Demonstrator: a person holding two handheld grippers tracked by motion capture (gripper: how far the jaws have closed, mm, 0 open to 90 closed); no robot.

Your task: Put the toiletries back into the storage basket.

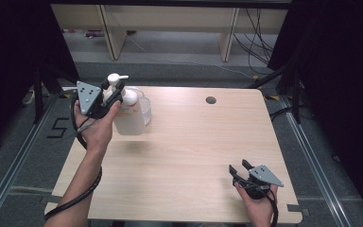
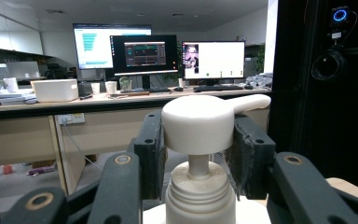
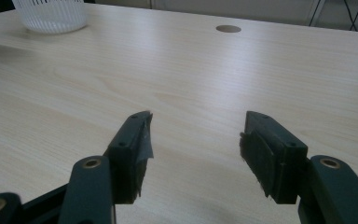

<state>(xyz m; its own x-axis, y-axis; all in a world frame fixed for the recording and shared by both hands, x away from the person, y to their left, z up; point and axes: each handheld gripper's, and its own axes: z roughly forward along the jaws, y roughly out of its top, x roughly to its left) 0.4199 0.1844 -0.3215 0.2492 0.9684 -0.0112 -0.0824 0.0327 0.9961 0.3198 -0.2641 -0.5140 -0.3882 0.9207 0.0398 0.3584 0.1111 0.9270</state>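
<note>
White plastic pump head [image 2: 200, 122] with its long flat spout sits between the pads of my left claw [image 2: 196, 151], which presses it from both sides, so I hold the translucent pump bottle [image 1: 128, 120] by its top alone. In the high view that bottle hangs over the far left part of the pale wooden table [image 1: 189, 156], right beside a clear ribbed plastic basket [image 1: 145, 105]; I cannot tell whether its base rests on the wood.

What worries me: the head rides on a thin stem, so the weight below could swing or slide out of my pads. A squeeze from above could push the pump down and squirt liquid. The bottle could also knock the basket if I move it carelessly.

My right claw [image 3: 195, 140] rests near the table's near right edge, jaws apart, nothing between them.

Count: one bottle, one basket, one table with one round cable hole [image 1: 211, 100], two claws.
</note>
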